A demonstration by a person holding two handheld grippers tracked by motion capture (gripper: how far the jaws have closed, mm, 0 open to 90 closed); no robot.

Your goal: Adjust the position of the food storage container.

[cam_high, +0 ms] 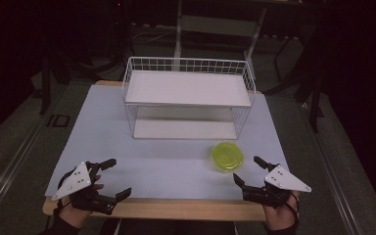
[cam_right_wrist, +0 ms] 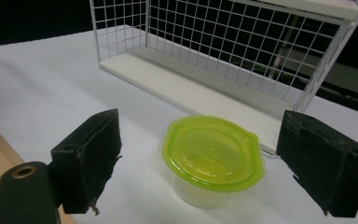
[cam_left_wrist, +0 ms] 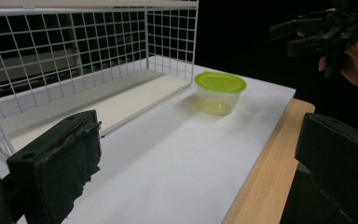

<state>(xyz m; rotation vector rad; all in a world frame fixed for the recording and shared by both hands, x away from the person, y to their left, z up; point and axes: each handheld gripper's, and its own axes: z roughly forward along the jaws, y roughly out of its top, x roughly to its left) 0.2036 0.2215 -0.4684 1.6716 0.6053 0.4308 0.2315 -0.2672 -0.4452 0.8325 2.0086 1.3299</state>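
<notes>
- Container (cam_right_wrist: 212, 161) of thin clear plastic with a lime-green snap lid; it stands upright on the white bench (cam_high: 152, 166), straight ahead of the right gripper (cam_high: 248, 171) and between the lines of its two jaws, yet apart from both pads
- Right gripper wide open, nothing held; left gripper (cam_high: 113, 177) also wide open and empty, with the container far ahead of it and off to its right, near the lower board of the wire shelf (cam_high: 186, 93)
- Weight: likely very light; through the clear wall nothing shows inside, so it may be empty, though I cannot be sure
- Stiffness: the thin wall should flex under a hard squeeze; the lid rim looks like the stiffest band
- Surface: smooth, glossy plastic, probably slippery against the pads; a light tub like this may skid on the bench if one pad touches first
- Where to take hold: across the body just beneath the lid rim, one pad on each side; the rim would then act as a ledge against slipping downward
- Risk: too firm a close could buckle the wall or pop the lid
</notes>
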